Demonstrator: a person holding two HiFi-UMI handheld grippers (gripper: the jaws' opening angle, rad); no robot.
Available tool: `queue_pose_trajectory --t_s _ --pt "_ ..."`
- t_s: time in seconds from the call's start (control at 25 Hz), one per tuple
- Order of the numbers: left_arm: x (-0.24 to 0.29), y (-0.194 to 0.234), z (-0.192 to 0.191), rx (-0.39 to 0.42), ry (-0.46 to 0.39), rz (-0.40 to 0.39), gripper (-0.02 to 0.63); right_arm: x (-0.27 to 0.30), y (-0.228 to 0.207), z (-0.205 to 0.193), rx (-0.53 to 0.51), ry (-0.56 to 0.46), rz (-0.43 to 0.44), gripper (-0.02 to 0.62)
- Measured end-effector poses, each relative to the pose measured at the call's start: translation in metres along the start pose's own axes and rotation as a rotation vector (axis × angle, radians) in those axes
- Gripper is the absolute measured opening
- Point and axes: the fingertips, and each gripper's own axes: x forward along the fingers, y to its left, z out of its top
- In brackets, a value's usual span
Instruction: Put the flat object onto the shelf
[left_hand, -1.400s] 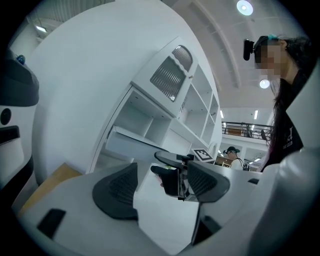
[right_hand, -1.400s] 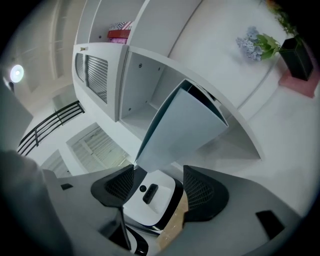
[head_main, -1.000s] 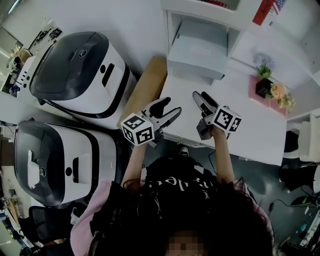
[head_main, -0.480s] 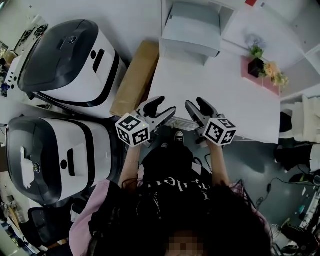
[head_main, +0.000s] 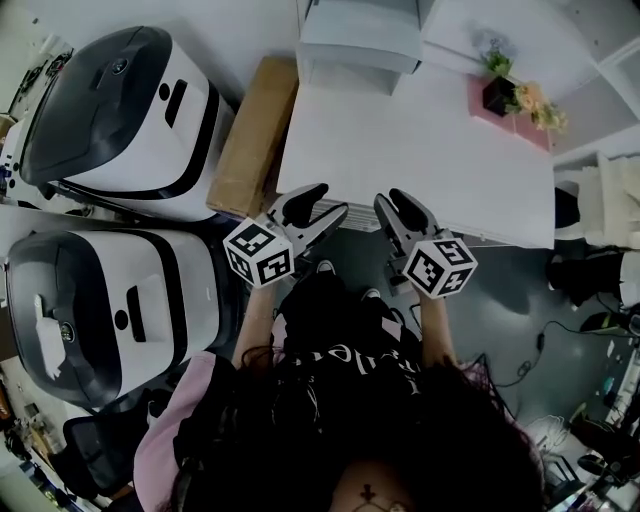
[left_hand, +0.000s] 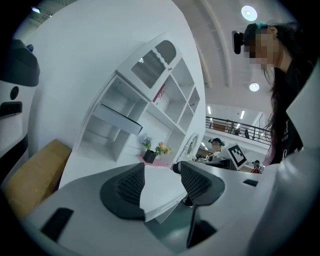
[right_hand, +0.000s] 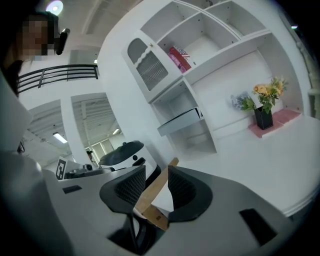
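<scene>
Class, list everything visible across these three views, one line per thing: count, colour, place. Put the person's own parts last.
table: one, white, centre of head view
shelf unit: one, white, at the table's far edge
flat panel: one, grey, in a lower shelf compartment
flower pot: one, dark, on the pink mat
pink mat: one, table's far right
cardboard box: one, brown, left of the table
large machines: two, white with dark tops, far left
person: one, black top, bottom of head view
left gripper: one, grey, over the table's near edge, jaws closing, empty
right gripper: one, grey, beside it, jaws closing, empty
</scene>
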Motion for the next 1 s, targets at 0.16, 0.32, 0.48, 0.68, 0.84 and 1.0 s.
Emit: queue_pose_trajectory --t_s 0.16,0.32,0.48,0.68,0.84,1.0 --pt "0.01 -0.019 0.0 0.01 -0.012 -0.021 0.227 -0.022 -0.001 0.005 -0.048 -0.014 -0.015 0.117" --pt "0.02 -0.049 -0.007 0.016 -0.024 -0.045 0.219 -0.052 -0.002 0.001 -0.059 -0.023 -0.007 0.087" --pt "0.03 -0.091 -0.025 0.054 0.009 -0.061 0.219 -0.093 -0.001 -0.008 -0.068 -0.028 0.006 0.077" --pt "0.037 -0.154 -0.045 0.075 0.006 -0.046 0.188 -0.15 0.0 -0.021 -0.082 -0.024 0.045 0.074" --pt "0.023 -0.194 -0.06 0.063 -0.022 -0.024 0.141 -0.185 0.009 -0.033 -0.087 -0.031 0.086 0.074" --pt "0.004 -0.224 -0.077 0.075 -0.03 0.026 0.114 -0.214 0.021 -0.048 -0.095 -0.029 0.127 0.072"
